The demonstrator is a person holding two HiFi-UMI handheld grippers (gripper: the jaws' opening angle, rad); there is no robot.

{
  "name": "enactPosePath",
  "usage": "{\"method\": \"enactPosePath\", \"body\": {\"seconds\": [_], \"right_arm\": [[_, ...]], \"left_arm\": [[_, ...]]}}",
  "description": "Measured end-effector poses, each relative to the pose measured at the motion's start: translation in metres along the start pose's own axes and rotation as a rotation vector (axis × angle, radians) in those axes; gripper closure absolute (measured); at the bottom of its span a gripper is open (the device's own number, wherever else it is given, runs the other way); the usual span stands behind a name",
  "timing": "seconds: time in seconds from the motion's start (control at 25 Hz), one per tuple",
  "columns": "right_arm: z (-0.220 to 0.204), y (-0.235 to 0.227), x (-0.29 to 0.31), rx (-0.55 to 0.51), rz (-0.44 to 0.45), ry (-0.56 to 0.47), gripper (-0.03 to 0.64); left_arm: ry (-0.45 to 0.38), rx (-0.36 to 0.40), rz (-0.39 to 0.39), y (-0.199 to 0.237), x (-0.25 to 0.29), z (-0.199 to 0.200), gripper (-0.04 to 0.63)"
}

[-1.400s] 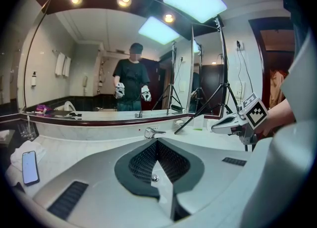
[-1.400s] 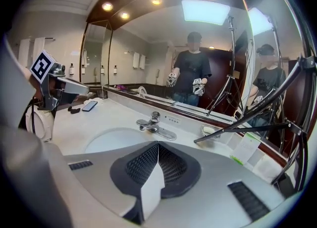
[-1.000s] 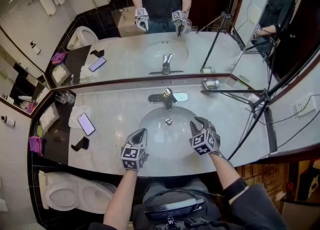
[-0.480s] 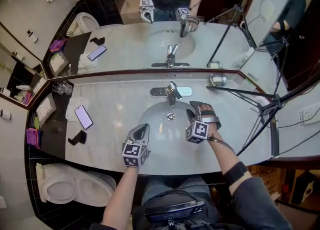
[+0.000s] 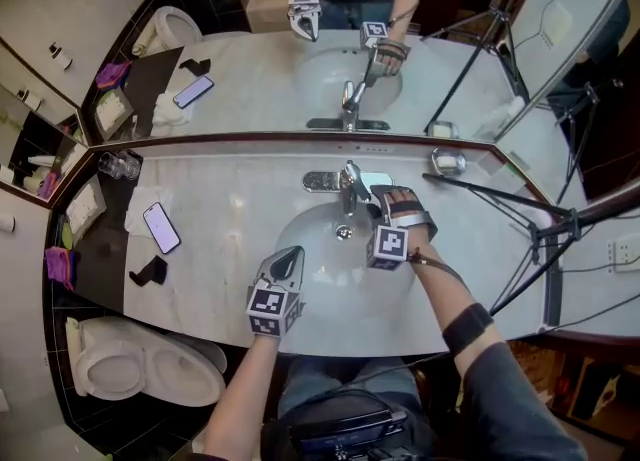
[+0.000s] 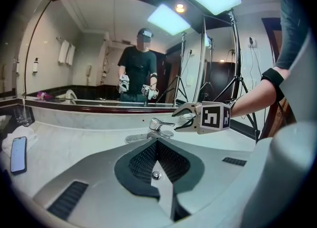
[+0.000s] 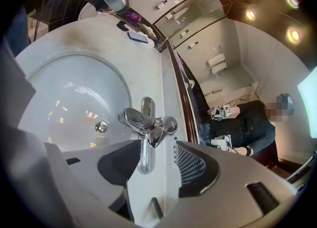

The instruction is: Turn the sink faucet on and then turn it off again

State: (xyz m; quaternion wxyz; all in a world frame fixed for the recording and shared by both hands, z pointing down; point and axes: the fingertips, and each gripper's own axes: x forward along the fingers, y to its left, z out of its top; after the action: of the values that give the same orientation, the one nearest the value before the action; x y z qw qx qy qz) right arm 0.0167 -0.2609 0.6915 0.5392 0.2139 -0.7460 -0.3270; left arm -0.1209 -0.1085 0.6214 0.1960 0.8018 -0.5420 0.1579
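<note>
Chrome glints at the back of the basin: the sink faucet [image 5: 349, 187] stands on the pale marble bench [image 5: 230, 199], just under the mirror [image 5: 240, 69], with its spout reaching over the sink [image 5: 308, 254]. I see no water running from it. The job looks to be at its very start, the reach before the turning-on.

The right gripper [image 5: 381, 205] is just beside the faucet. Its jaws have just been opening and now stand wide apart, gripping nothing. In the right gripper view the faucet's lever [image 7: 162, 127] sits in line with the gap, just ahead of the pads rather than between them. I'd say the next move is to ease in until the lever comes between the jaws, then work it open. I cannot tell which way it opens.

The right forearm stretches out over the right side of the basin. The gripper angles down at the faucet and is rolled so its marker cube [image 5: 388, 246] faces up.

The left gripper [image 5: 287, 257] hangs low over the near rim of the sink, well apart from the faucet. Its jaws are pressed together with nothing in them.
</note>
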Motion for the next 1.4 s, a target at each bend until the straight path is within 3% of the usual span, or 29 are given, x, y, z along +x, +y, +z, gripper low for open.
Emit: {"method": "enactPosePath", "body": {"seconds": [0.68, 1.4], "right_arm": [[0.017, -0.018, 0.022, -0.052, -0.007, -0.007, 0.386], [0.027, -0.053, 0.023, 0.020, -0.041, -0.017, 0.400]], "left_arm": [[0.016, -0.036, 0.009, 0.001, -0.006, -0.026, 0.607], [0.013, -0.045, 0.027, 0.002, -0.011, -0.027, 0.607]]}}
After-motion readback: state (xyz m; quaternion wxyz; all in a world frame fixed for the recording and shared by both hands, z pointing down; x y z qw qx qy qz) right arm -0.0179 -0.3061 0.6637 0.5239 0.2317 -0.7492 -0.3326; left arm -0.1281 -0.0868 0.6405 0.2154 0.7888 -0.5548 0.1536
